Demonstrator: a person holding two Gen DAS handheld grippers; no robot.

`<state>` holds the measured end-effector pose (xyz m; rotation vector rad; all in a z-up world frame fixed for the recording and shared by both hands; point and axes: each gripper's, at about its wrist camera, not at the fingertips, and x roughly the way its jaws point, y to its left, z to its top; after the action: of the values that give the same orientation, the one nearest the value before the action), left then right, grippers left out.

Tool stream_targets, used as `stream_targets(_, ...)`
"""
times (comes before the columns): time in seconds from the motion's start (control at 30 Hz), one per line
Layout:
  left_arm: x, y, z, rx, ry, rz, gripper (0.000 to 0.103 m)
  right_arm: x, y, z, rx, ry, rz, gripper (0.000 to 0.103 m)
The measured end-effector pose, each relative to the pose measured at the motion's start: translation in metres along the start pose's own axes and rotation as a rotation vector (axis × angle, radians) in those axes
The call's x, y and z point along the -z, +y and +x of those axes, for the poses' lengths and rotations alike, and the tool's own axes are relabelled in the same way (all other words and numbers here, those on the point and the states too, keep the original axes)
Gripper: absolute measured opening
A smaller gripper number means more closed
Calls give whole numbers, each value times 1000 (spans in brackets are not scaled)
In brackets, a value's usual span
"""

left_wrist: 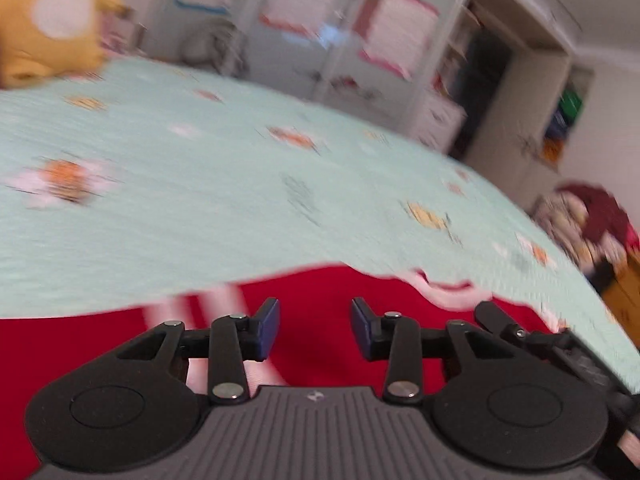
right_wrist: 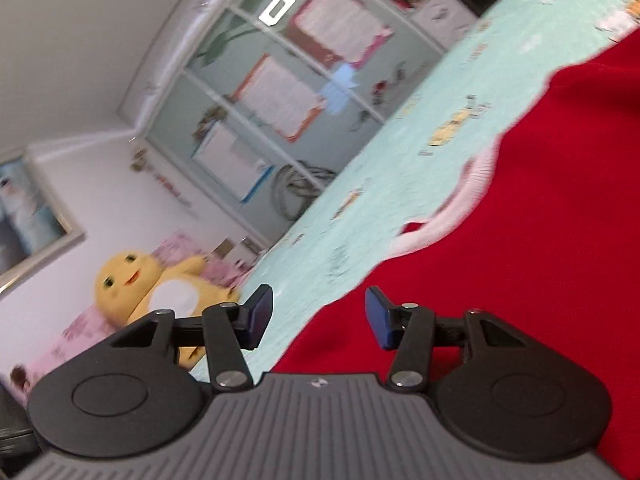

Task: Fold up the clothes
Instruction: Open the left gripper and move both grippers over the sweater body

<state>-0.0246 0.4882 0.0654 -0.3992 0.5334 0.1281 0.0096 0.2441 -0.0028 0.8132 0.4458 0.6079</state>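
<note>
A red garment point(left_wrist: 320, 292) with white stripes and white trim lies spread on a mint-green bedspread point(left_wrist: 200, 200). My left gripper point(left_wrist: 314, 328) hovers over its near part, open, nothing between the blue pads. In the right wrist view the same red garment point(right_wrist: 520, 220) fills the right side, its white-trimmed edge running diagonally. My right gripper point(right_wrist: 318, 316) is open and empty at the garment's edge: its right finger is over the red cloth, its left finger over the bedspread point(right_wrist: 380, 160). Part of the other gripper point(left_wrist: 532, 340) shows at the right in the left wrist view.
A yellow plush toy point(left_wrist: 48, 24) sits at the far left of the bed, also seen as the plush toy point(right_wrist: 136, 284) against pink pillows. Glass wardrobe doors point(right_wrist: 280, 92) stand beyond the bed. A pile of clothes point(left_wrist: 592, 220) sits past the bed's right edge.
</note>
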Motion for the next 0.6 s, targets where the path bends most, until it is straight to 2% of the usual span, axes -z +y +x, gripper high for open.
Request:
stream_targets(0.03, 2, 3, 20, -35, 13, 4, 37, 0, -2, 3, 5, 9, 12, 53)
stream_targets(0.07, 4, 12, 37, -104, 19, -5, 34, 0, -4, 5, 11, 18, 23, 53)
stream_targets(0.1, 7, 22, 50, -154, -1, -29, 21, 0, -5, 7, 14, 25, 31, 53)
stream_targets(0.13, 11, 35, 52, -159, -48, -91, 7, -1, -6, 9, 14, 26, 29, 53)
stream_targets(0.2, 9, 55, 50, -140, -68, -233, 7, -1, -8, 11, 14, 29, 33, 53)
stream_targets(0.33, 2, 51, 37, -186, -53, -258, 6, -2, -12, 12, 15, 32, 53, 53)
stream_targets(0.4, 0, 39, 25, -154, -59, -250, 15, -1, -15, 11, 15, 33, 60, 53)
stream_targets(0.43, 2, 34, 21, -153, -60, -229, 28, -1, -15, 12, 15, 35, 61, 53)
stream_targets(0.47, 7, 34, 24, -195, -44, -191, 43, -1, -16, 12, 16, 38, 62, 53)
stream_targets(0.5, 12, 33, 27, -238, -29, -152, 47, -1, -17, 12, 17, 40, 63, 53)
stream_targets(0.53, 17, 34, 30, -269, -30, -113, 31, -1, -17, 12, 18, 42, 64, 53)
stream_targets(0.6, 21, 34, 30, -290, -55, -52, 28, -1, -19, 13, 20, 46, 65, 53)
